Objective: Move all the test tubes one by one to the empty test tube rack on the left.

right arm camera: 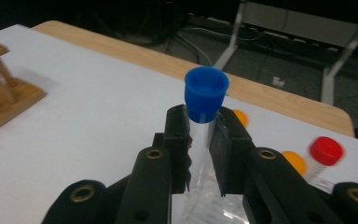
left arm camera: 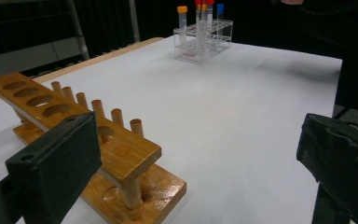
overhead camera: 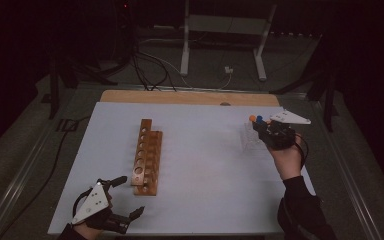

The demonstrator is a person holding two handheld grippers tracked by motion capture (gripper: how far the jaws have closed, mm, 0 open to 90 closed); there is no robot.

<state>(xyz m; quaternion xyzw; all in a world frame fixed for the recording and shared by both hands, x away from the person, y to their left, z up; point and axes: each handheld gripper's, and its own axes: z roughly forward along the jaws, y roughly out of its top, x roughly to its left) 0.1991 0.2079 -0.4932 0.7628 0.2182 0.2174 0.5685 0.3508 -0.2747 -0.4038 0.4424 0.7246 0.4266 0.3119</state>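
Between the right gripper's (overhead camera: 268,131) jaws, high view: blue-capped tube (overhead camera: 259,120), clamped above the clear rack (overhead camera: 249,139); wooden rack (overhead camera: 146,156) well apart, its holes bare. Left gripper (overhead camera: 130,197) rests released, holding nothing.

Left gripper view: jaws spread wide; wooden rack (left arm camera: 74,126) beside one jaw, clear rack (left arm camera: 204,44) far ahead with capped tubes.

Right gripper view: tube (right arm camera: 203,116) pinched below its cap, long axis upright, cap upward. Judged: pickup done; carry and seating in the wooden rack remain.

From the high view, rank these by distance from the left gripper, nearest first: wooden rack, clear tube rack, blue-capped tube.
1. Wooden rack, just right of the left gripper.
2. Clear tube rack, far right.
3. Blue-capped tube, in the right gripper above that rack; almost level with it.
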